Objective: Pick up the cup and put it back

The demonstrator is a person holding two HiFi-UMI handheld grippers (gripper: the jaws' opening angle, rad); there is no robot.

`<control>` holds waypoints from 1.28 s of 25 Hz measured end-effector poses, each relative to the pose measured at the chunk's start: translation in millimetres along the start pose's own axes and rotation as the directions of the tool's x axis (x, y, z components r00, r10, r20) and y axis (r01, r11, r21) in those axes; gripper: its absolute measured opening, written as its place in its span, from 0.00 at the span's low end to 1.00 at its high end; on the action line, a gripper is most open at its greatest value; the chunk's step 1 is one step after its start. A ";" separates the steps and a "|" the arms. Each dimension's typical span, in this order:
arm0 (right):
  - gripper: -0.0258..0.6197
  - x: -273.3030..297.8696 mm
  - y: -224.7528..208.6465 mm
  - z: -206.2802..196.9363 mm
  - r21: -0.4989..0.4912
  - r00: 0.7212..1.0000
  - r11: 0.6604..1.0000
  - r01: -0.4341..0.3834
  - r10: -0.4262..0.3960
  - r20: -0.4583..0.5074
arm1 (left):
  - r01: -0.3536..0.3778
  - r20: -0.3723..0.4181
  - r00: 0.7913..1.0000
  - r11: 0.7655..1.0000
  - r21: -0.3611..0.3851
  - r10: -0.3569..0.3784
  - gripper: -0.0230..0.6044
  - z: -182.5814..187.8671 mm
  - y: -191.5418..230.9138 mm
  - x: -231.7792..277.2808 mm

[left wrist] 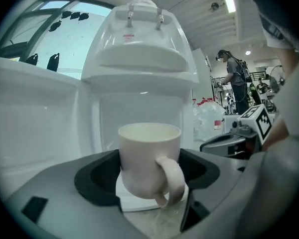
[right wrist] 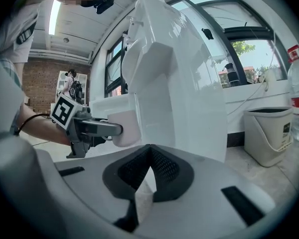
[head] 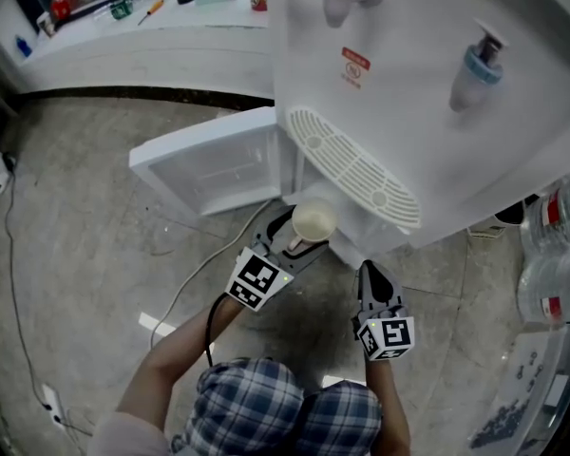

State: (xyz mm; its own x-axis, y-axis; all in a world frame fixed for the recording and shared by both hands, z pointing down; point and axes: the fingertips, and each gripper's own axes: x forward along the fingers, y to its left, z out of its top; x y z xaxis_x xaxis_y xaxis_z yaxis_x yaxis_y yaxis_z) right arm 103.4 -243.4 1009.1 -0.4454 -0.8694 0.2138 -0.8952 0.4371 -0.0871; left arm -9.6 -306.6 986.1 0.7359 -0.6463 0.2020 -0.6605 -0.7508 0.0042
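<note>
A cream cup (head: 313,219) with its handle toward the left gripper view's camera (left wrist: 150,158) sits between the jaws of my left gripper (head: 302,234), which is shut on its sides. It hangs just in front of the white water dispenser (head: 408,93), below the drip grille (head: 356,164) and beside the open lower door (head: 209,164). My right gripper (head: 369,274) is to the right, near the dispenser's foot, with its jaws shut on nothing (right wrist: 148,164). The right gripper view also shows the cup (right wrist: 123,128) against the dispenser (right wrist: 169,73).
Large water bottles (head: 556,245) stand at the right. A bin (right wrist: 269,133) is by the wall. A cable (head: 185,293) runs over the stone floor. A cluttered counter (head: 123,36) lies at the back. A person (left wrist: 234,81) stands far off.
</note>
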 end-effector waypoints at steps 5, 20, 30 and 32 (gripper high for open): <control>0.07 4.1 -0.1 3.8 0.001 1.000 1.000 -0.003 0.003 0.015 | 0.007 0.010 1.000 1.000 0.025 -0.007 0.65 10.0 -9.0 -22.4; 0.07 4.8 5.2 7.8 -0.005 1.000 1.000 -0.013 0.013 0.026 | -0.053 0.003 0.999 0.998 -0.040 0.053 0.65 -3.2 4.5 5.5; 0.07 3.4 0.9 3.2 0.002 1.000 1.000 -0.010 0.010 0.014 | -0.094 -0.061 0.994 0.995 -0.033 0.092 0.65 -33.1 16.9 93.5; 0.07 3.8 -0.2 2.8 0.004 1.000 1.000 -0.007 0.007 0.013 | -0.086 -0.080 0.993 0.996 -0.030 0.083 0.65 -40.0 14.6 108.8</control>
State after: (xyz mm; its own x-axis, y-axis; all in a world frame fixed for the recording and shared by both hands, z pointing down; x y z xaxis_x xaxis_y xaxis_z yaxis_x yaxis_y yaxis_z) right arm 101.8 -247.4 1007.1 -0.4519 -0.8693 0.2002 -0.8920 0.4424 -0.0928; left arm 54.9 -382.4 1047.4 0.6642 -0.6935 0.2789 -0.7253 -0.6882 0.0159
